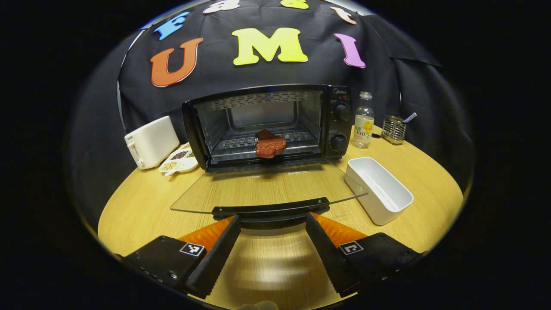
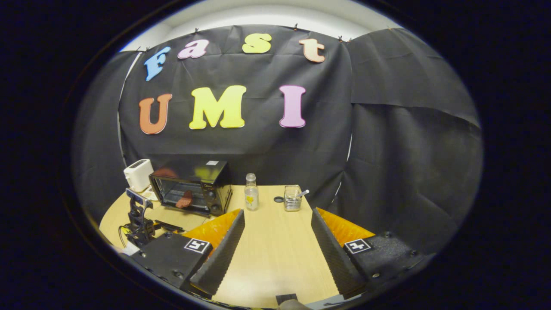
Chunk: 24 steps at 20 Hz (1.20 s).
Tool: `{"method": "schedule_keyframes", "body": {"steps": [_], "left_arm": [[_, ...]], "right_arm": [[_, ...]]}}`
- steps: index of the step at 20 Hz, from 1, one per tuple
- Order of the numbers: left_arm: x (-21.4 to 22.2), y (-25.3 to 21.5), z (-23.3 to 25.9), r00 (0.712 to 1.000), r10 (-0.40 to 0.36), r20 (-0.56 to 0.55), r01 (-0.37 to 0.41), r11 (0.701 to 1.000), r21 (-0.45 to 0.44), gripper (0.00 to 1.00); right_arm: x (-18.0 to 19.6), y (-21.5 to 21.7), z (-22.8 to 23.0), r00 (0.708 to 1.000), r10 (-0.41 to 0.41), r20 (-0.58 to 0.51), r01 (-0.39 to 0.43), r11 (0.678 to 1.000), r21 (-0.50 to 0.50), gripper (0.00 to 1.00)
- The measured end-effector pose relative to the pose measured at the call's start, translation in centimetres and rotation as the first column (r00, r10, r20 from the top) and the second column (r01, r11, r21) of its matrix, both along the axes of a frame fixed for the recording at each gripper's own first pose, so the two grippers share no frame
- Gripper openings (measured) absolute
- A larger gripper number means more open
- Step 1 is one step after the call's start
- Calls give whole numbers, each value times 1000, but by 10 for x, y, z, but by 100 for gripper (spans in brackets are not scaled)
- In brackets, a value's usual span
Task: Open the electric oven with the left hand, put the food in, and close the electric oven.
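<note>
Food is in, door left to close.
The reddish-brown slab of meat (image 1: 270,145) lies on the rack inside the black electric oven (image 1: 267,125); its glass door (image 1: 267,189) hangs open, left gripper (image 1: 273,241) fingers apart just before the handle, right gripper (image 2: 277,245) fingers apart over the bench.

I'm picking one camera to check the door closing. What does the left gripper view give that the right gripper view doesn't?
Left gripper view alone: the open glass door lying flat, its handle just ahead of the open left gripper, a white tray and a spice dish.
Right gripper view alone: the open right gripper over bare table, with the left gripper seen far off.
Both: oven, meat on its rack, toaster, bottle, mesh cup.
</note>
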State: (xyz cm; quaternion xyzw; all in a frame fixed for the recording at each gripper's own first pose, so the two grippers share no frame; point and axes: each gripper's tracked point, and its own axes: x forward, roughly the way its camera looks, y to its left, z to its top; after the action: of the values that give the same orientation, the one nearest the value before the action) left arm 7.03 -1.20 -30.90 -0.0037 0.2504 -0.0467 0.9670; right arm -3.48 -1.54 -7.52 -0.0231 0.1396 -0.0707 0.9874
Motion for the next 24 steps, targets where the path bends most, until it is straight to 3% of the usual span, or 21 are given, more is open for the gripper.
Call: {"method": "schedule_keyframes", "body": {"steps": [2, 11, 24], "left_arm": [[1, -1, 7, 1000, 15, -11, -15, 1000, -25, 98], [27, 5, 69, 992, 0, 124, -2, 1000, 17, 98], [100, 11, 132, 964, -12, 266, -8, 997, 75, 98]], "right_arm": [[3, -2, -2, 1000, -2, 2, 2, 1000, 10, 99], [5, -8, -3, 1000, -17, 21, 16, 999, 42, 99], [-7, -31, 5, 993, -108, 38, 105, 991, 78, 99]]}}
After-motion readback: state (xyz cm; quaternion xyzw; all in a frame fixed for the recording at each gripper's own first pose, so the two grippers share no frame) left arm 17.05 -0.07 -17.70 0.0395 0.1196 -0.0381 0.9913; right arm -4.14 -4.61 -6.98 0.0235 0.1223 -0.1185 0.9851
